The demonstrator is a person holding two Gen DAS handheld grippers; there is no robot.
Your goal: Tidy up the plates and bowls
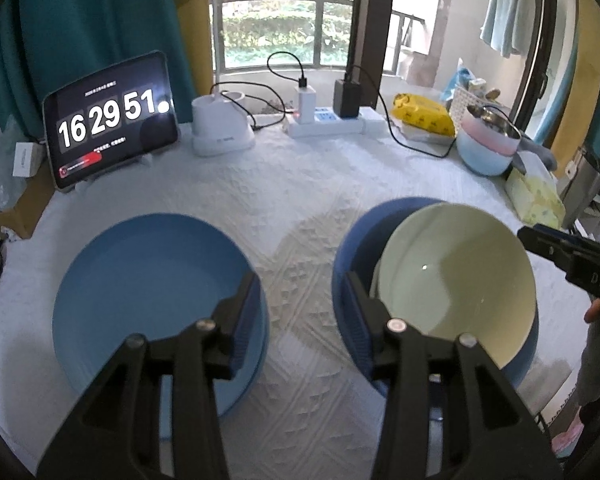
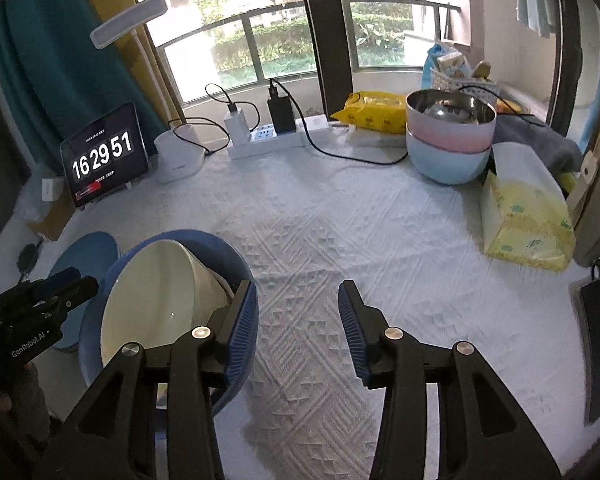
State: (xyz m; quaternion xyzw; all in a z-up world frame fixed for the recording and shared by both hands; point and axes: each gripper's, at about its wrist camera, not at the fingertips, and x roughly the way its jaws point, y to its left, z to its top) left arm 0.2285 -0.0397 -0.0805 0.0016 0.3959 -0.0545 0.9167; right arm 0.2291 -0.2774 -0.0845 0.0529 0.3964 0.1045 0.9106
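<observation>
One blue plate (image 1: 148, 280); two nested bowls, blue bowl (image 1: 348, 240), cream bowl (image 1: 456, 280); two stacked pastel bowls (image 2: 448, 148).

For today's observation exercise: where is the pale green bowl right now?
The pale green bowl sits tilted inside the dark blue bowl, right of the blue plate in the left wrist view, on the white tablecloth.
</observation>
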